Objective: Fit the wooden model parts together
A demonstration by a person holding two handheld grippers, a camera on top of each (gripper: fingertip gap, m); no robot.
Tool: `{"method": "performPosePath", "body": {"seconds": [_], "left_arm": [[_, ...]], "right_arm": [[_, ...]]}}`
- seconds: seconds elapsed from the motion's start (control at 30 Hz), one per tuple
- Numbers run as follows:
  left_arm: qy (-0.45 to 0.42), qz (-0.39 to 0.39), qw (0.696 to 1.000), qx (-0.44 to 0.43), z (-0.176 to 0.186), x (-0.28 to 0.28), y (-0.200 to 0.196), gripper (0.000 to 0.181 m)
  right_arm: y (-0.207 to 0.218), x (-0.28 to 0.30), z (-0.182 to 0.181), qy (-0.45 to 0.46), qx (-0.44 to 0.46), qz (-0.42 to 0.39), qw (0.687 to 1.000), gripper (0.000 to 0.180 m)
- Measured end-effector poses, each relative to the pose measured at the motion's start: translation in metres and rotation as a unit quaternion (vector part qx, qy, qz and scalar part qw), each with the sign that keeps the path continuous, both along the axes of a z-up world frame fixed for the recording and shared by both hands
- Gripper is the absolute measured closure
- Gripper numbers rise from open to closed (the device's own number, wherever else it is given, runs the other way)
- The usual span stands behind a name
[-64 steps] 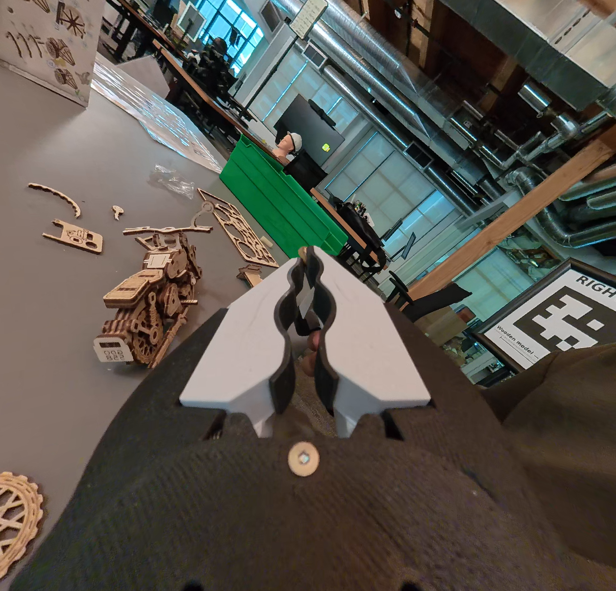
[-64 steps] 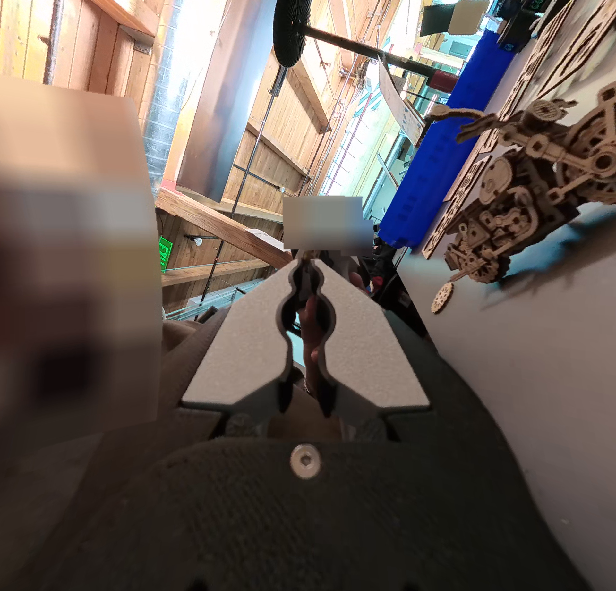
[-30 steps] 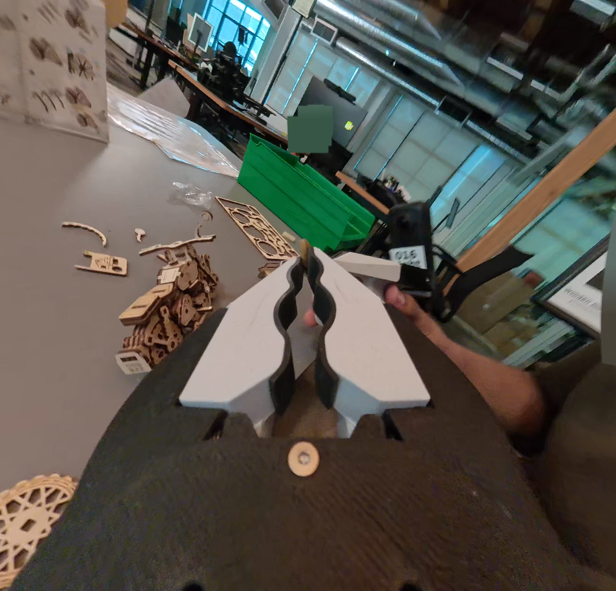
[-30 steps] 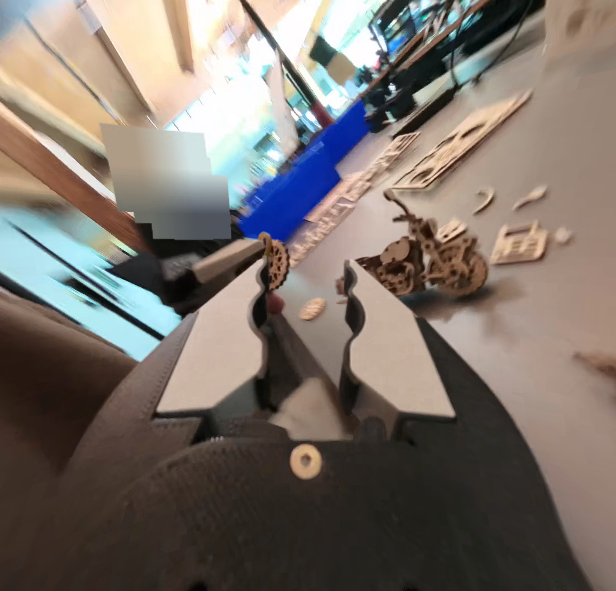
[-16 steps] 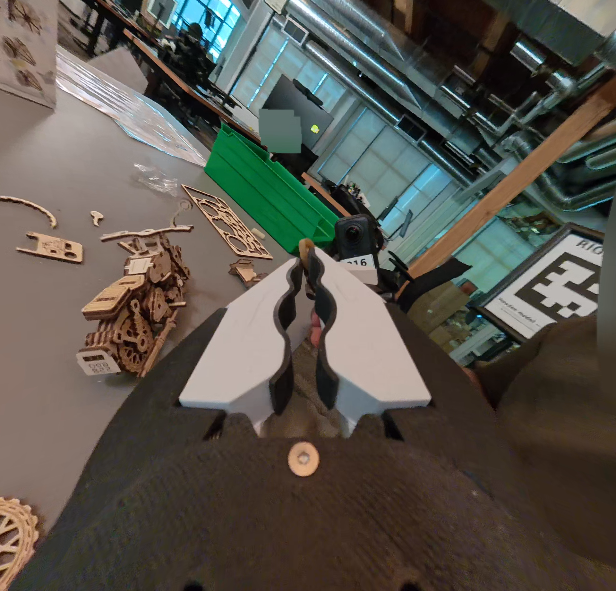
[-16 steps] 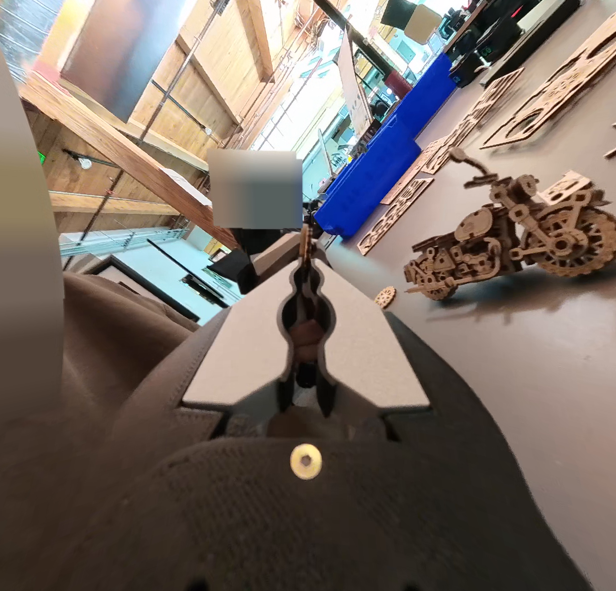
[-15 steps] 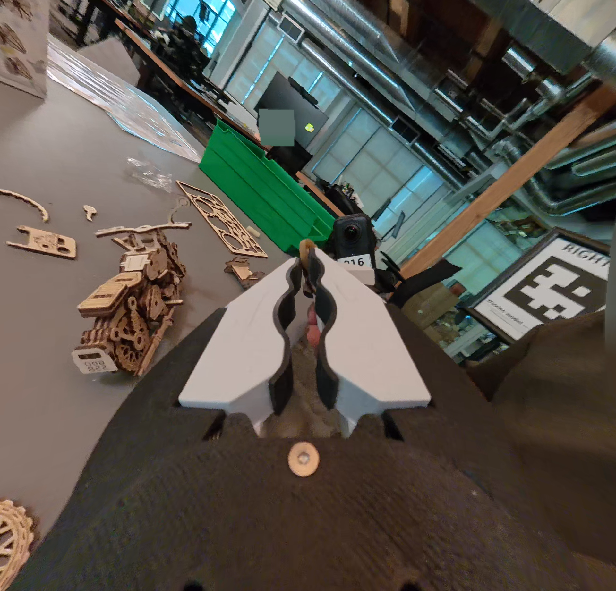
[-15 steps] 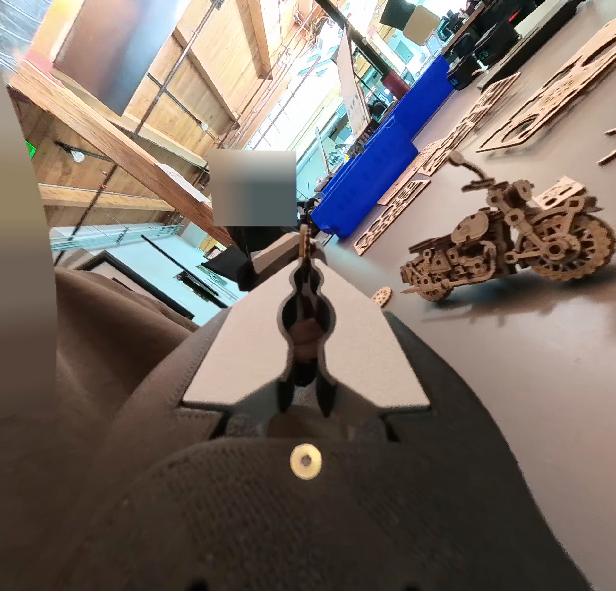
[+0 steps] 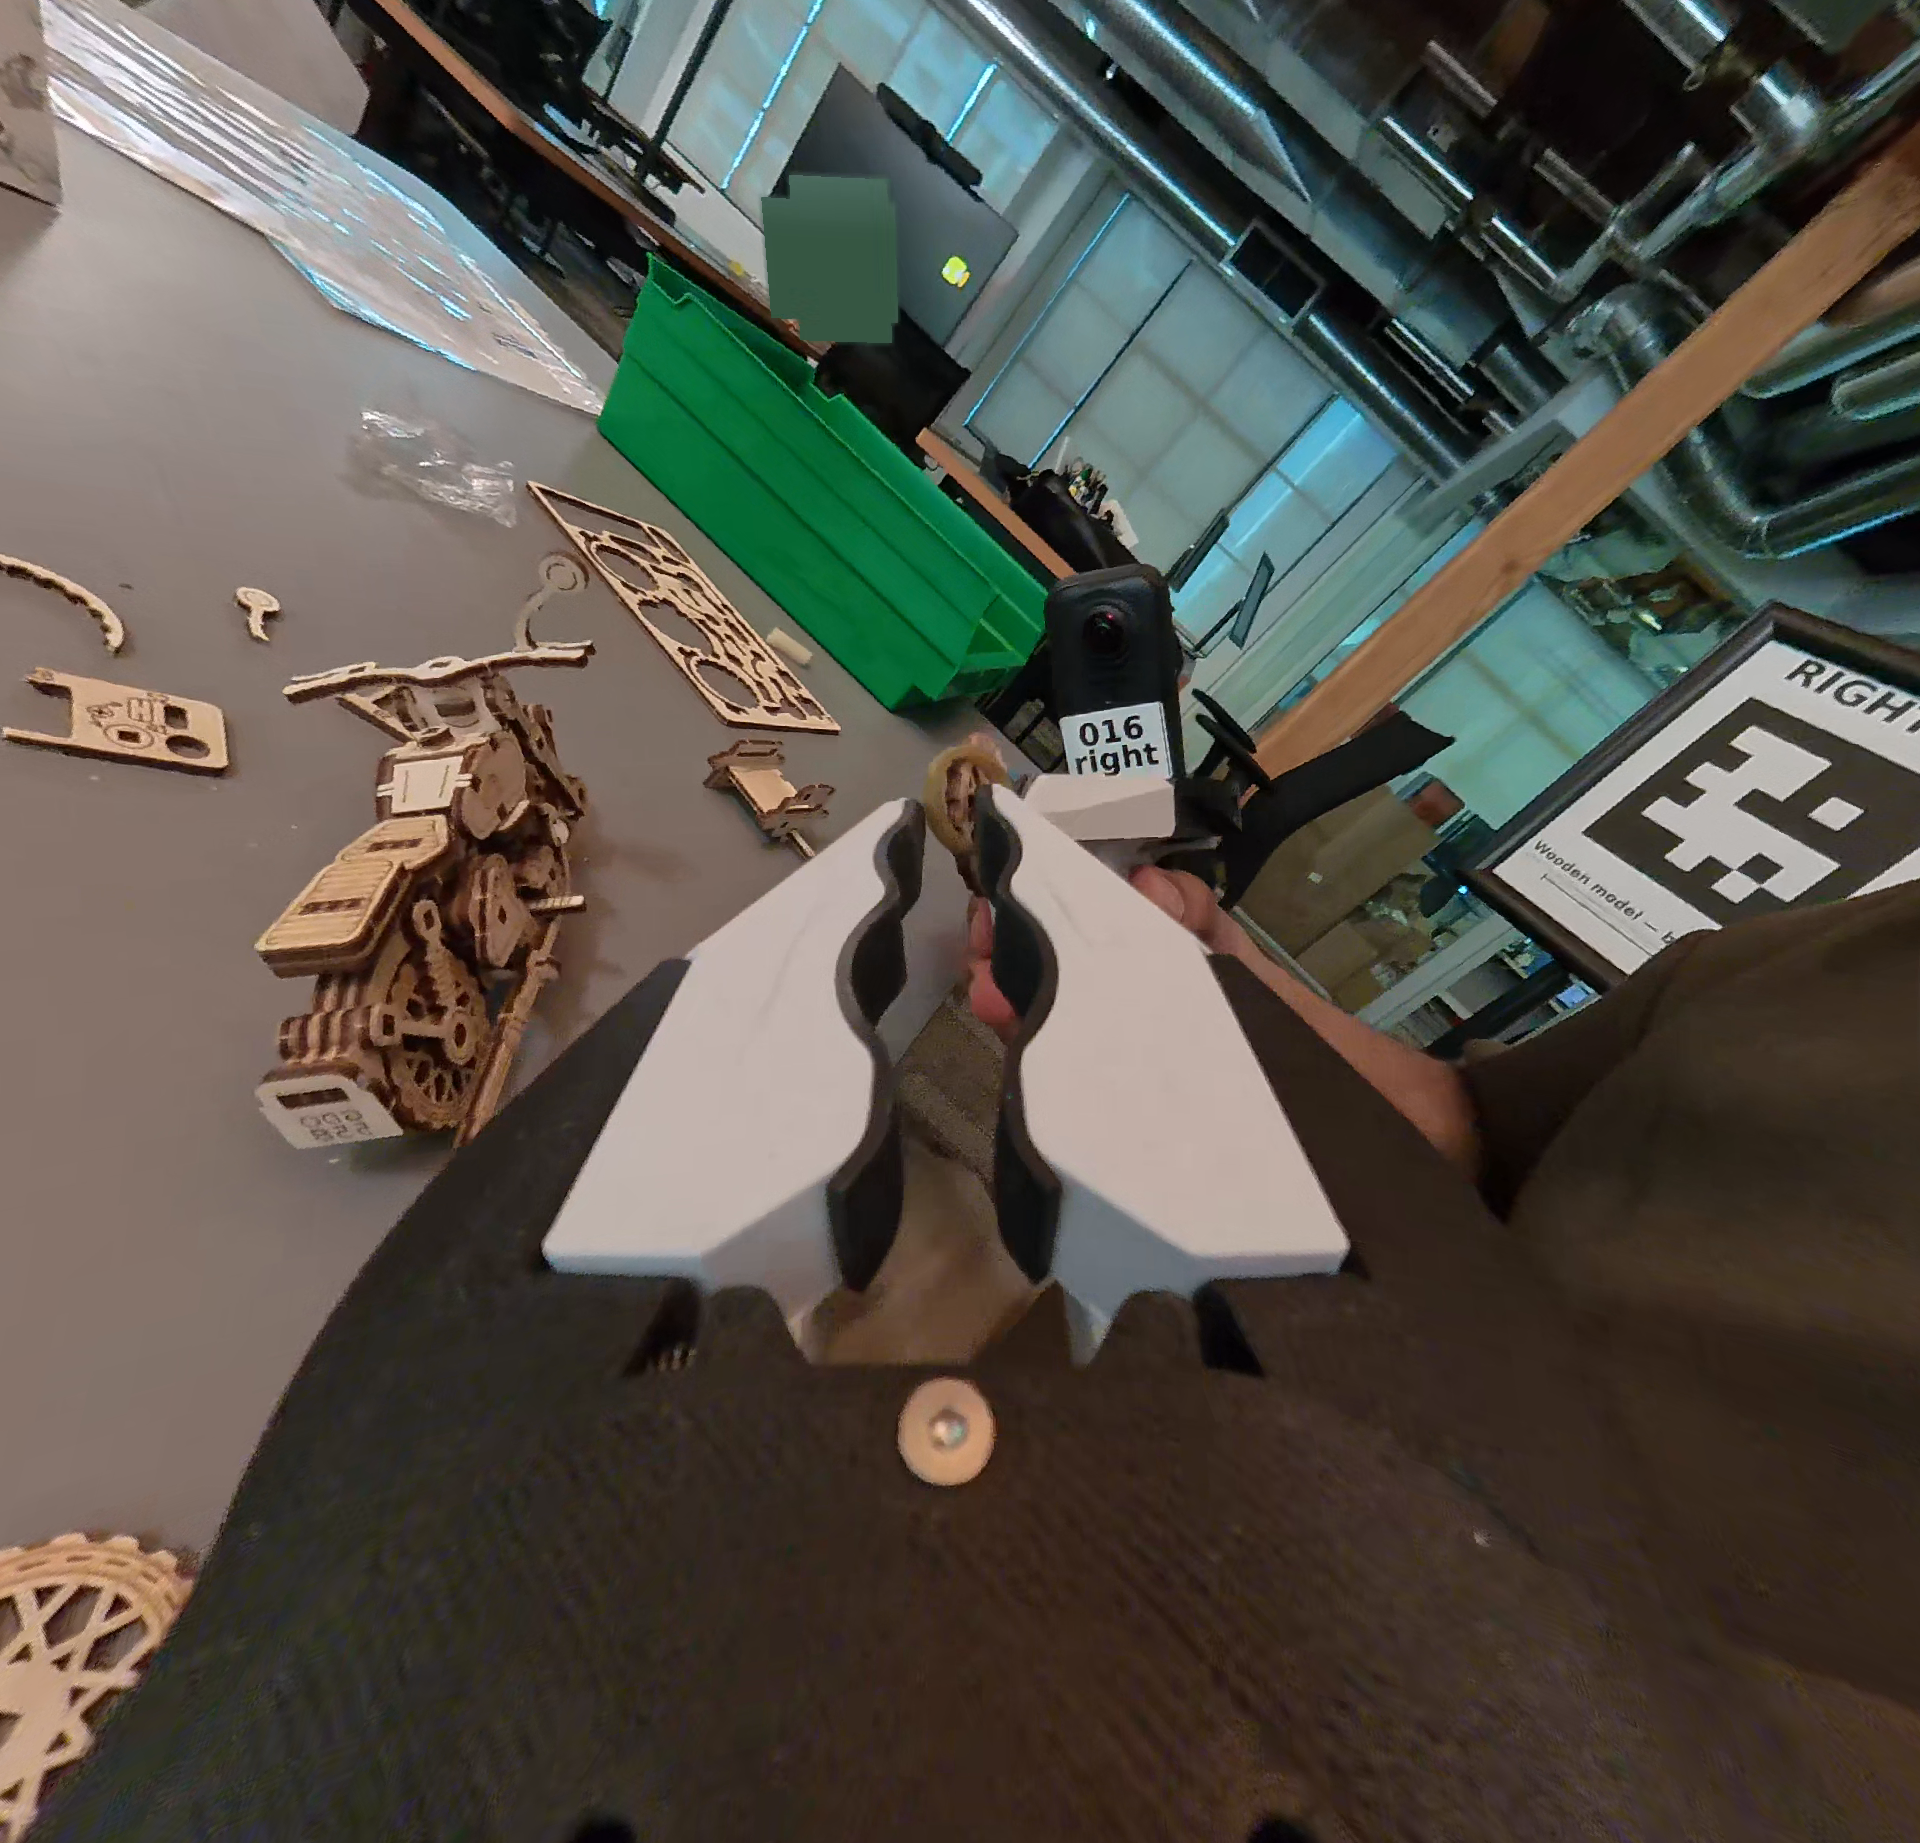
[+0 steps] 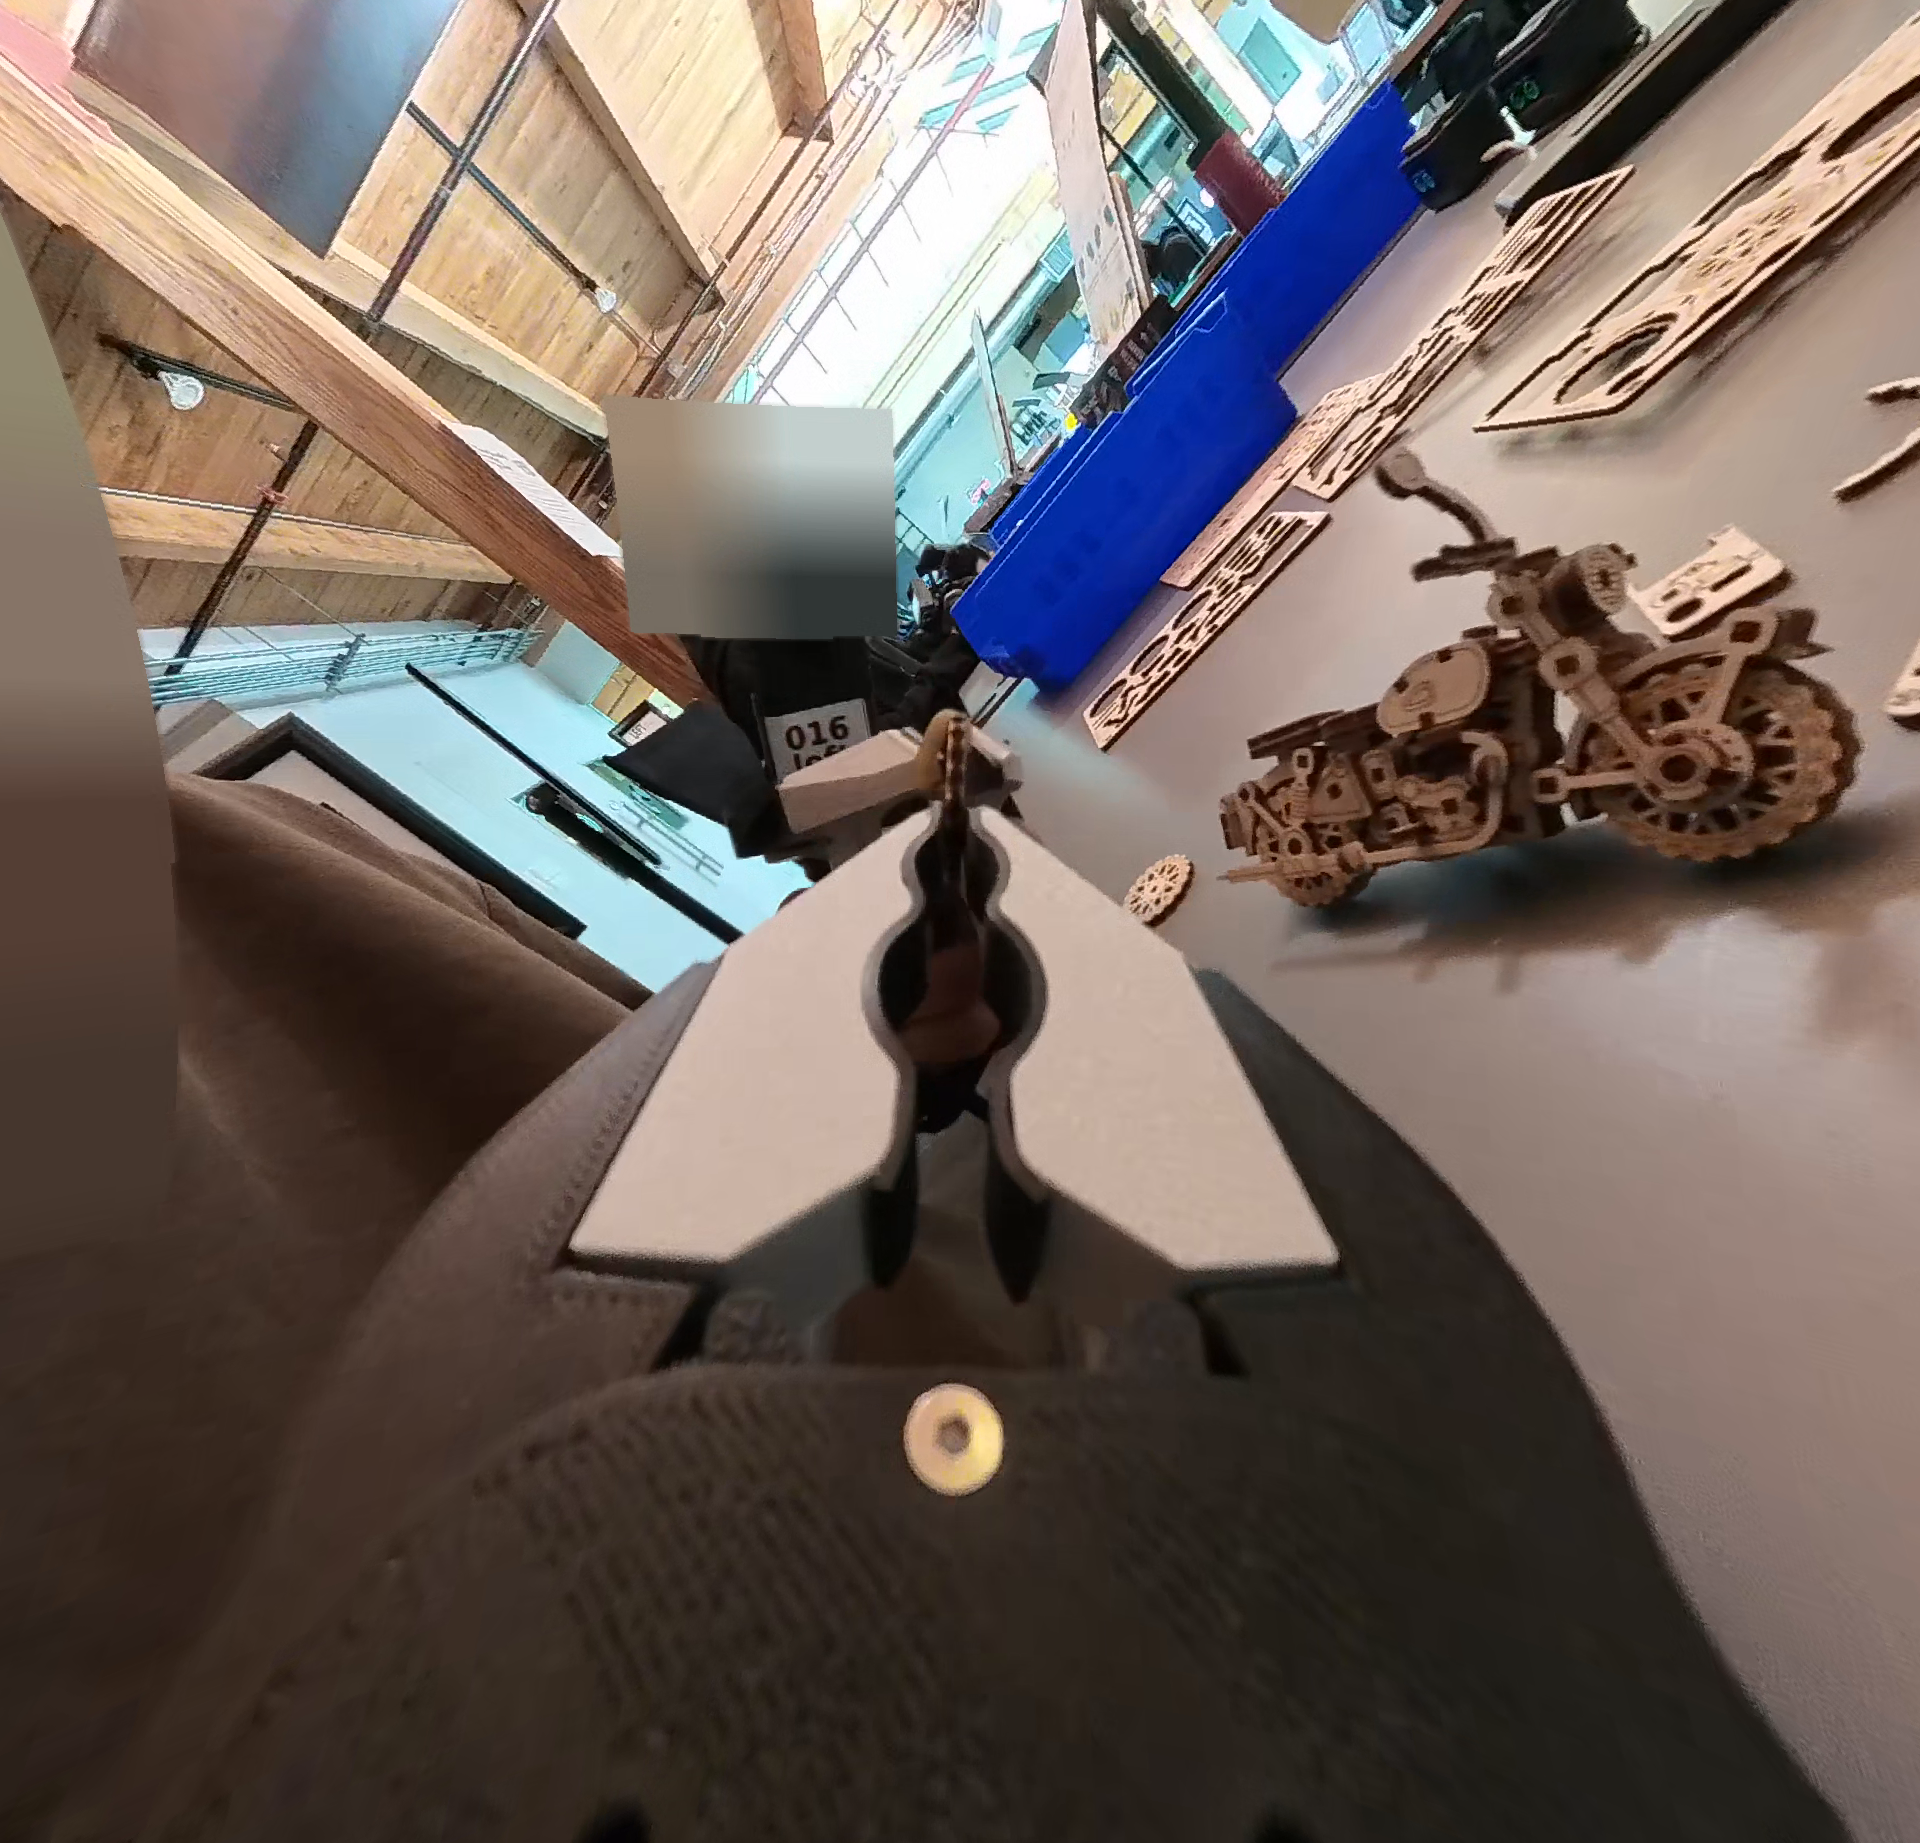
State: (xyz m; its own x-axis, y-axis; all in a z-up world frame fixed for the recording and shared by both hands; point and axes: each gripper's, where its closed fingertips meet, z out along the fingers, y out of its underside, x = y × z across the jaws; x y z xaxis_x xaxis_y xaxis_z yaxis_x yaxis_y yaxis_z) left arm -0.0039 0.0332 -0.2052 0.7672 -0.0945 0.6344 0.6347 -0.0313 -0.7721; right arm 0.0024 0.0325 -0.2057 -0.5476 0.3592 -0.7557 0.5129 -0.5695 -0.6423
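Note:
A small wooden gear (image 9: 954, 791) is held in the air over the table's near edge, between both grippers, which meet tip to tip. My left gripper (image 9: 951, 819) is closed on it, with its jaws only a little apart. My right gripper (image 10: 954, 829) is shut on the same gear (image 10: 951, 754), seen edge-on. The right gripper also shows in the left wrist view (image 9: 1101, 806), and the left gripper shows in the right wrist view (image 10: 852, 775). The wooden motorcycle model (image 9: 416, 910) stands on the grey table (image 9: 156, 1274), and shows again in the right wrist view (image 10: 1558, 733).
A loose small gear (image 10: 1158, 889) lies by the motorcycle. A large wooden wheel (image 9: 62, 1648), a flat plate piece (image 9: 125, 728), a small sub-assembly (image 9: 769, 791) and a cut-out part sheet (image 9: 686, 619) lie around. A green bin (image 9: 810, 505) and a blue bin (image 10: 1143, 463) line the edges. My left and right fingertips are right by each other.
The right gripper opened, swung in and shut on the gear that the left gripper held. Since half a second ago the left jaws have eased slightly wider; both grippers have barely moved.

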Motion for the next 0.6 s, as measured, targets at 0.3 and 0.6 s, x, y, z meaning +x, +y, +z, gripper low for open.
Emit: {"method": "performPosePath", "body": {"seconds": [0.3,0.6], "left_arm": [[0.054,0.004,0.998,-0.035,-0.006,0.003,0.001,0.166],[0.038,0.011,0.998,-0.044,-0.010,-0.003,-0.001,0.165]], "right_arm": [[-0.006,0.001,-0.009,-0.046,-0.072,0.034,0.996,0.178],[-0.004,-0.002,-0.012,-0.053,-0.077,0.030,0.995,0.179]]}}
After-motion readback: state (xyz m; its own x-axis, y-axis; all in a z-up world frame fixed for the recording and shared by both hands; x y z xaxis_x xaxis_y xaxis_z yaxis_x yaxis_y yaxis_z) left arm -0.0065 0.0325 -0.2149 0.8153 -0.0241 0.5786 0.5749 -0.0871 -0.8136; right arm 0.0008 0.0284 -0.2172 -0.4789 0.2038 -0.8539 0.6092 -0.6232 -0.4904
